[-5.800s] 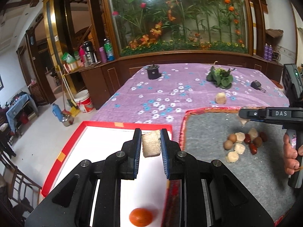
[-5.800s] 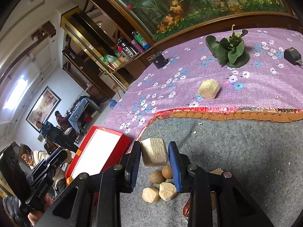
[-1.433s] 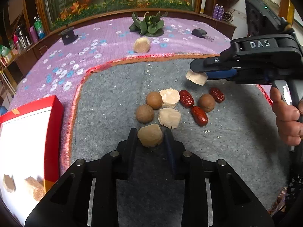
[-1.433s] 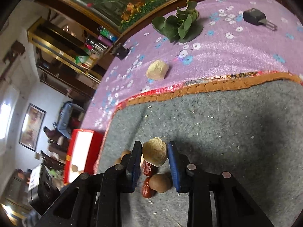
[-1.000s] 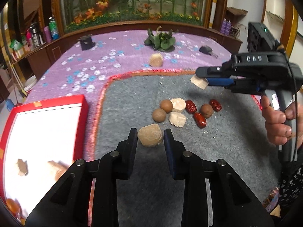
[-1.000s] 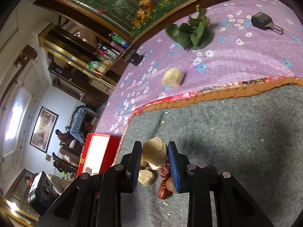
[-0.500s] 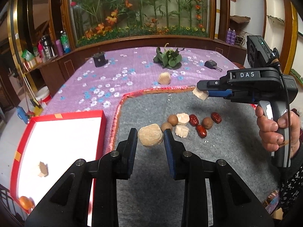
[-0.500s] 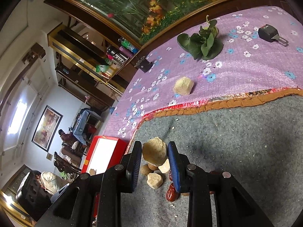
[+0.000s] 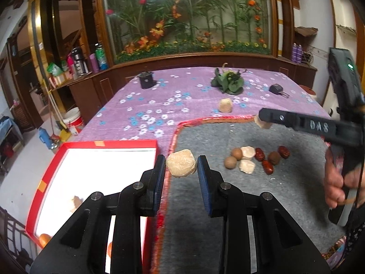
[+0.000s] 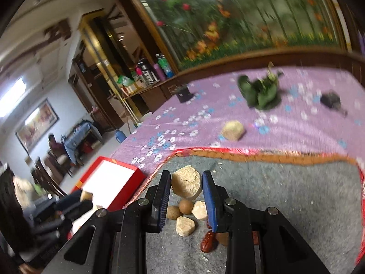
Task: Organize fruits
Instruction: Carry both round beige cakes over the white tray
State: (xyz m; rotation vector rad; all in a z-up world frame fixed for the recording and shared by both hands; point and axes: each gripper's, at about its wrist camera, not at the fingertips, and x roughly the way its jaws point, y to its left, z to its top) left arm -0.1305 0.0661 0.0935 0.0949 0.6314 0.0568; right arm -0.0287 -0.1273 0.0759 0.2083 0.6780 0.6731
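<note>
Left wrist view shows the left gripper (image 9: 181, 167) with its fingers pinching a tan lump (image 9: 181, 163), held above the border between the grey mat (image 9: 285, 191) and the red tray (image 9: 68, 150). The tray lies to the left of the mat on the bench (image 9: 159, 105), which wears a purple flowered cloth; inside the tray, near the viewer, a pale piece (image 9: 76, 202) and an orange fruit (image 9: 44, 238) are visible. On the mat to the right sits a close cluster: two round brown fruits (image 9: 233, 157), two pale chunks (image 9: 247, 159), three red dates (image 9: 267, 166) and a darker brown ball (image 9: 274, 157). Farther off on the cloth lie another tan lump (image 9: 225, 105), a bunch of green leaves (image 9: 228, 82), a small black device (image 9: 276, 89) and a black pot (image 9: 146, 80). At the right edge the right gripper (image 9: 263, 121) is held by the right hand (image 9: 337, 182) and carries a pale chunk at its tip.

Right wrist view, somewhat blurred, shows the right gripper's fingers (image 10: 165, 189) pinching a pale angular chunk (image 10: 187, 185) above the mat, over the fruit cluster, with the red tray at the far left
</note>
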